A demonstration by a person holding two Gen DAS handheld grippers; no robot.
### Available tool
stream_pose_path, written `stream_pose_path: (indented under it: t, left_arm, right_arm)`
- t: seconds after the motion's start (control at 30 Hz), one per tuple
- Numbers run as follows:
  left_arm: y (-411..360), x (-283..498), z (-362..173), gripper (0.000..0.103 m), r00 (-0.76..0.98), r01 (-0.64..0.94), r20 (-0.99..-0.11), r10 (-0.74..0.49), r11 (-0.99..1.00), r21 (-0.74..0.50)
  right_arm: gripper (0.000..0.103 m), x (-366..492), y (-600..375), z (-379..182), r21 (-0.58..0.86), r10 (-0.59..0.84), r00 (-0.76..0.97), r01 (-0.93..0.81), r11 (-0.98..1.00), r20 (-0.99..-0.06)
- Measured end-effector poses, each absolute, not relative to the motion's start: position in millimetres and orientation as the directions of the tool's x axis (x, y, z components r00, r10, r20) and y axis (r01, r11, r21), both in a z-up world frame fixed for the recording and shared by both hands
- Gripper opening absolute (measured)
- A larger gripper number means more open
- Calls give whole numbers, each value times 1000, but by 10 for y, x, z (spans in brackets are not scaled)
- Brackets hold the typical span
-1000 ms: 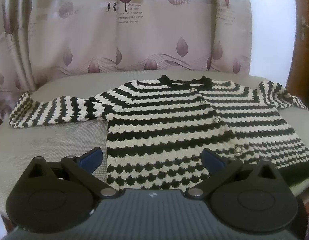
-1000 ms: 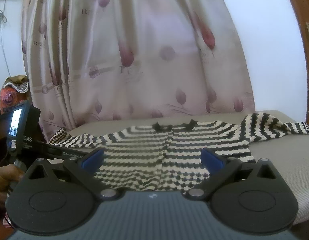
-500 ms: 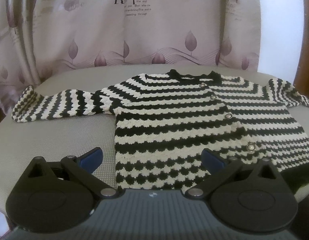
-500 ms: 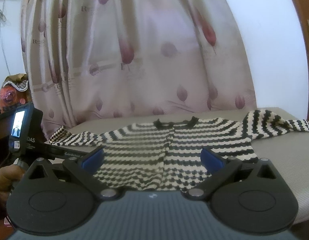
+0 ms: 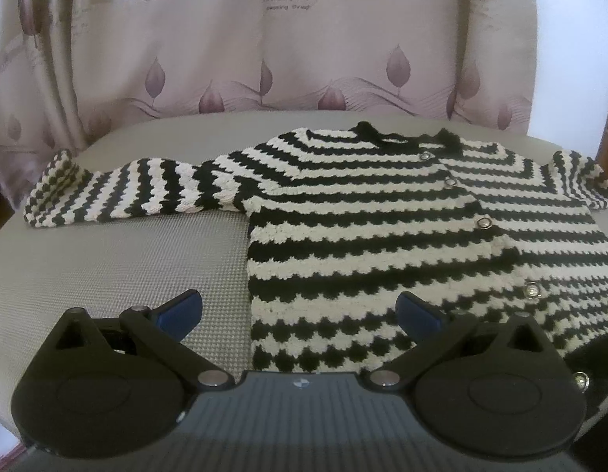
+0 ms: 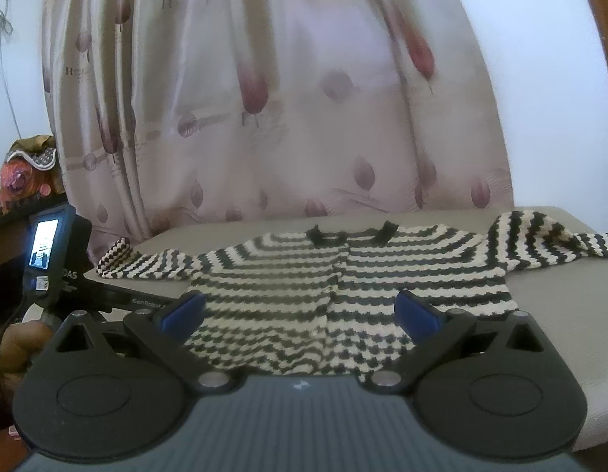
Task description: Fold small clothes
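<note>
A small black-and-white striped knitted cardigan [image 5: 382,236] lies flat and buttoned on a grey mat [image 5: 119,267], sleeves spread to both sides. My left gripper [image 5: 300,312] hovers open over the cardigan's lower left hem, nothing between its blue pads [image 5: 178,310]. In the right wrist view the same cardigan [image 6: 343,287] lies ahead, collar away from me. My right gripper [image 6: 300,310] is open above the near hem and holds nothing. Its right sleeve [image 6: 547,244] is bunched at the mat's far right.
A pink leaf-print curtain [image 5: 284,51] hangs right behind the mat. A white wall [image 6: 539,98] and a brown door frame [image 6: 602,31] stand at the right. The other hand-held gripper [image 6: 48,259], with a lit screen, shows at the left edge in a hand [image 6: 17,346].
The left gripper has moved left and closer to the mat, so the cardigan shifted right and down in its view. The right view has barely changed. Both grippers stay open.
</note>
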State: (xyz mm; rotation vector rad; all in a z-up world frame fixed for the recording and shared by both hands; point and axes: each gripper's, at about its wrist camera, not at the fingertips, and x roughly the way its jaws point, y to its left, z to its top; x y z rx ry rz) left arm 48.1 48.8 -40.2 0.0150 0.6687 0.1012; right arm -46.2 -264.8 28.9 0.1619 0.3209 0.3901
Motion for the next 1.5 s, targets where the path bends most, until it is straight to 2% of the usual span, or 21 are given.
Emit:
stream_pose_path:
  t: [0.77, 0.97, 1.1, 1.17, 1.23, 1.33, 1.5]
  left_arm:
    - [882, 723, -540, 103, 752, -161, -643, 147, 986, 38]
    - [1175, 773, -465, 103, 758, -221, -605, 244, 969, 113]
    - [1612, 832, -341, 103, 767, -328, -523, 372, 928, 179]
    - [2008, 865, -260, 103, 760, -392, -509, 405, 909, 138]
    - [2466, 934, -203, 103, 737, -451, -531, 419, 889, 77]
    - [3184, 991, -160, 96, 723, -514, -567, 394, 855, -61]
    - [4054, 1211, -254, 89, 718, -511, -658, 226, 813, -279]
  right_arm:
    - [103, -206, -2585, 154, 278, 428, 838, -345, 896, -339]
    - [103, -160, -2549, 114, 281, 439, 824, -353, 892, -359]
    - [103, -141, -2562, 121, 279, 439, 822, -353, 893, -363]
    - [103, -138, -2569, 128, 279, 435, 824, -349, 894, -364]
    - [103, -127, -2580, 127, 280, 433, 825, -346, 895, -364]
    - [103, -107, -2561, 108, 284, 432, 822, -343, 895, -371]
    - [103, -65, -2469, 73, 270, 438, 807, -354, 895, -395]
